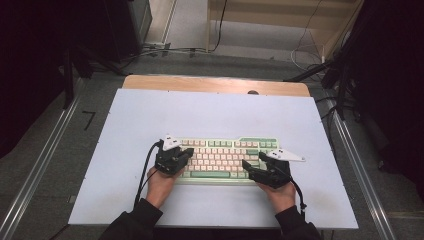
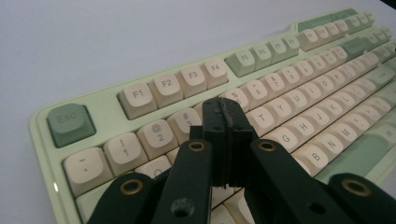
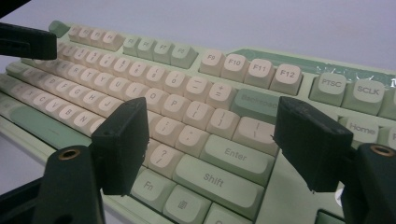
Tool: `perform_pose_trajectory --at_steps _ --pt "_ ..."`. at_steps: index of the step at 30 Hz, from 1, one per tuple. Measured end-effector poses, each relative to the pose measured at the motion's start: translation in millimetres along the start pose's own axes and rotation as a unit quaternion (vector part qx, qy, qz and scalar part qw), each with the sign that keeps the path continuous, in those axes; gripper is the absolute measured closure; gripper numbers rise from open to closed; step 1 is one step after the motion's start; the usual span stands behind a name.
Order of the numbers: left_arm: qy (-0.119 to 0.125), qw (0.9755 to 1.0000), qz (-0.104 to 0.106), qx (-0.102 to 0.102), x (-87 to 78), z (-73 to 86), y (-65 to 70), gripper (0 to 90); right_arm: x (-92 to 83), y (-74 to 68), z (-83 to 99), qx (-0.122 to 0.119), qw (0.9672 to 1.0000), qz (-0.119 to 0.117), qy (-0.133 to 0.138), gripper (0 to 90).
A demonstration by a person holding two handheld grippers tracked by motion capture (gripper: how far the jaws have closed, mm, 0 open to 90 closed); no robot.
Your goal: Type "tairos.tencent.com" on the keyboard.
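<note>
The left gripper (image 2: 227, 122), its jaws pressed together on nothing, hovers over the number row of the keyboard (image 1: 225, 157); whether it touches a key is unclear. The right gripper (image 3: 212, 151) hangs spread above Enter and Shift. The keyboard lies mid-table (image 1: 210, 115): rigid, fairly heavy, best gripped at its end edges, since keycaps could pop off. Nothing blocks it.

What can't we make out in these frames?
- Left tongs, left gripper view: they cover the keys behind their tips, so contact with the keyboard is unclear.
- High view: key legends too small.
- Right tongs, right gripper view: keyboard's right end cut off by the frame edge.
</note>
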State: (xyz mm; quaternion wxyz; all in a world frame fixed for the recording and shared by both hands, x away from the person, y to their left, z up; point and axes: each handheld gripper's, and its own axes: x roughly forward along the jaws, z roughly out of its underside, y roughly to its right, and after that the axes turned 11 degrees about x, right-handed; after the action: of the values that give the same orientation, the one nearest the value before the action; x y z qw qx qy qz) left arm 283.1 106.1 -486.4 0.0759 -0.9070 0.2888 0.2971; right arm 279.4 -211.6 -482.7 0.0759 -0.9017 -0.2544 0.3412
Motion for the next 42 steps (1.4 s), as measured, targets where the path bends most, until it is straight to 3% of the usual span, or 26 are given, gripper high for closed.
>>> perform_pose_trajectory --at_steps 11,19,23,27,30,32,38,42 --pt "-0.022 0.9997 0.004 0.007 9.7 1.2 2.8 90.0 -3.3 3.6 1.4 0.003 1.0000 0.006 0.002 24.9" --pt "-0.004 1.0000 0.008 0.001 4.4 -0.9 3.2 89.7 -3.1 3.2 1.3 0.002 1.0000 0.005 0.003 25.0" --pt "0.020 0.9996 0.018 -0.008 -1.5 -2.5 1.2 71.8 -3.3 3.7 1.1 0.002 1.0000 0.005 0.004 25.6" --pt "0.040 0.9991 0.013 -0.010 -8.6 -3.5 -1.4 59.4 -3.5 3.9 1.0 0.001 1.0000 0.006 0.006 28.8" --pt "0.042 0.9990 0.007 -0.015 -10.7 -3.1 -3.7 48.2 -3.9 2.4 1.5 -0.001 0.9999 0.009 0.009 37.0" --pt "0.042 0.9989 0.002 -0.022 -11.6 -2.3 -5.4 42.4 -4.4 1.7 1.4 -0.001 0.9999 0.009 0.013 47.2" --pt "0.044 0.9984 -0.004 -0.036 -17.0 2.3 -9.0 38.6 -2.1 -1.1 -0.1 -0.003 0.9999 -0.008 0.012 73.3" --pt "0.045 0.9985 -0.010 -0.030 -20.3 5.2 -8.0 38.1 2.2 -6.9 -0.1 -0.014 0.9997 -0.022 0.005 86.6"
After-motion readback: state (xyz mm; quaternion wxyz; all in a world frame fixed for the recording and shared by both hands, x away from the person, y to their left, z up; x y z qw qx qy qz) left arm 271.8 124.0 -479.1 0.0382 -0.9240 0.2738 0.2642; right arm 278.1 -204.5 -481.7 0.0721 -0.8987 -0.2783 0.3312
